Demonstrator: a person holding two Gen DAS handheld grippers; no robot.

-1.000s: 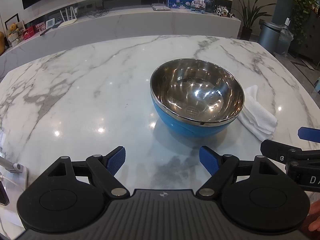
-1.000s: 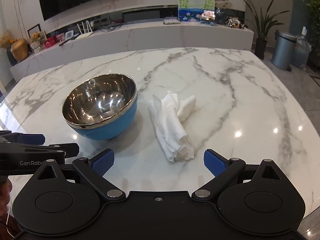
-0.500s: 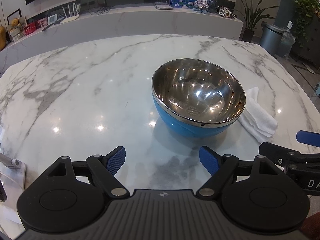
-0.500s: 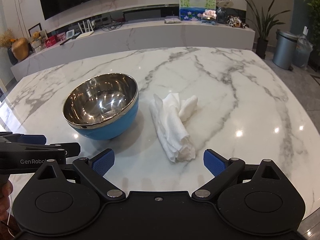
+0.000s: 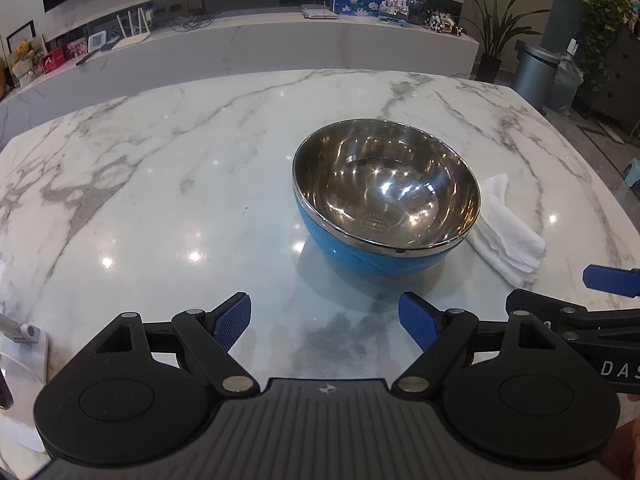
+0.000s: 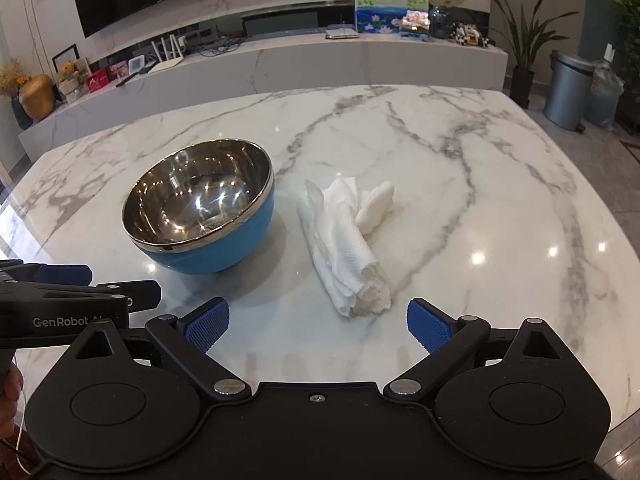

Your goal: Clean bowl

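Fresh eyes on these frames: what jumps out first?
The blue bowl with its shiny steel inside stands upright mid-table, empty as far as the glare shows. A crumpled white cloth lies on the marble table just right of it. The left gripper and right gripper are both open, holding nothing.

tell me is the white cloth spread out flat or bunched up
Bunched up. The white cloth lies in a loose roll with layered folds on the marble table, right of the bowl.
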